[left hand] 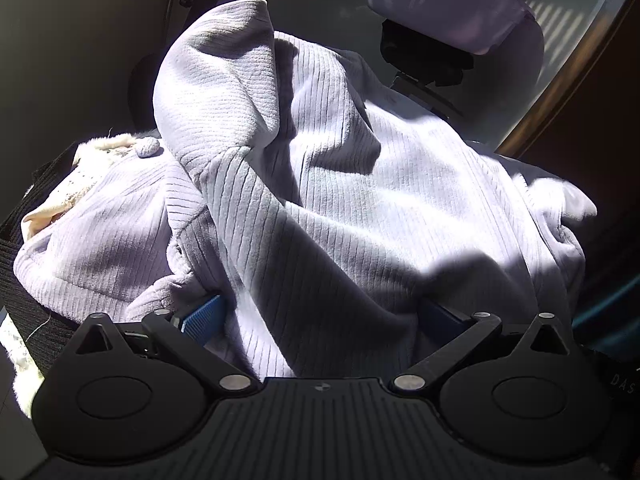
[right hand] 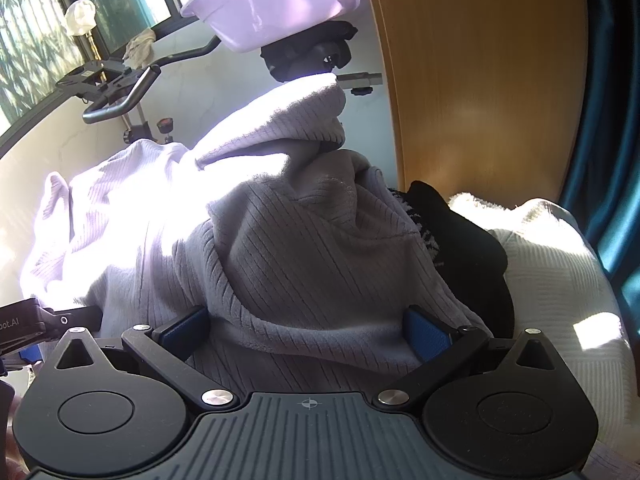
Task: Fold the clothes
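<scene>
A lilac ribbed fleece garment [left hand: 320, 184] is seen bunched in a heap, with one fold raised into a peak above the rest. It is draped over the fingers of both grippers. In the left wrist view, the left gripper [left hand: 324, 320] is spread wide, its blue pads [left hand: 202, 318] parted with cloth bunched between them. In the right wrist view, the right gripper [right hand: 312, 332] is likewise spread, with the same garment [right hand: 280, 248] filling the gap. Beside it, to the right, a black knit piece [right hand: 460, 240] and a cream textured cloth [right hand: 560, 272] are piled. Behind, a lilac plastic basin [right hand: 276, 0], exercise-bike handlebars [right hand: 120, 96] and a wooden panel [right hand: 480, 80] are visible.
</scene>
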The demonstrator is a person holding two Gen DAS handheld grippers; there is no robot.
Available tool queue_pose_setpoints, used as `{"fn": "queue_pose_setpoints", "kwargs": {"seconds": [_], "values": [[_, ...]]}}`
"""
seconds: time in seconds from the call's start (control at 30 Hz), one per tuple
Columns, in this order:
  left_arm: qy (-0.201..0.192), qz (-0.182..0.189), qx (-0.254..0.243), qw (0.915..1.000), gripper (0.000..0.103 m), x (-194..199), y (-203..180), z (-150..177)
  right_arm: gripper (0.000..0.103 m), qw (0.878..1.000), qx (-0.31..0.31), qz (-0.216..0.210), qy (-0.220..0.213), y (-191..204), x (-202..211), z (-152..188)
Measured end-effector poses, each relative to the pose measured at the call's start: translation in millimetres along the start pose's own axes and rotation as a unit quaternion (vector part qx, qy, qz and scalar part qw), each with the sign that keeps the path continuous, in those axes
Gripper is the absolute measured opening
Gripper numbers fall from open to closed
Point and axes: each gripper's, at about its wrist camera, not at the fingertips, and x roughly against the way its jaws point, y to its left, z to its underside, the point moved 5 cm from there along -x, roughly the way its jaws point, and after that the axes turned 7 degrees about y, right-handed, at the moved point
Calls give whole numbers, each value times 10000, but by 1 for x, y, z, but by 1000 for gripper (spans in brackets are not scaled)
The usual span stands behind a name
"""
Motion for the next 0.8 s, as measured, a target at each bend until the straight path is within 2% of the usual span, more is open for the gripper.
{"fn": "queue_pose_setpoints", "kwargs": {"seconds": [0.33, 0.63, 0.73, 0.8], "values": [[15, -54, -46, 10000, 103, 0, -2, -1, 102, 9996, -216, -141, 124, -5, -3, -2], [34, -25, -89, 10000, 103, 0, -1, -1, 102, 9996, -279, -78, -48, -5, -5, 4], [83, -119, -160, 9998, 103, 5, -4, -4, 102, 9997, -246, -70, -28, -5, -5, 4], [-47, -258, -309, 9992, 103, 16, -7, -8, 102, 9997, -226, -79, 41, -5, -5, 2]]}}
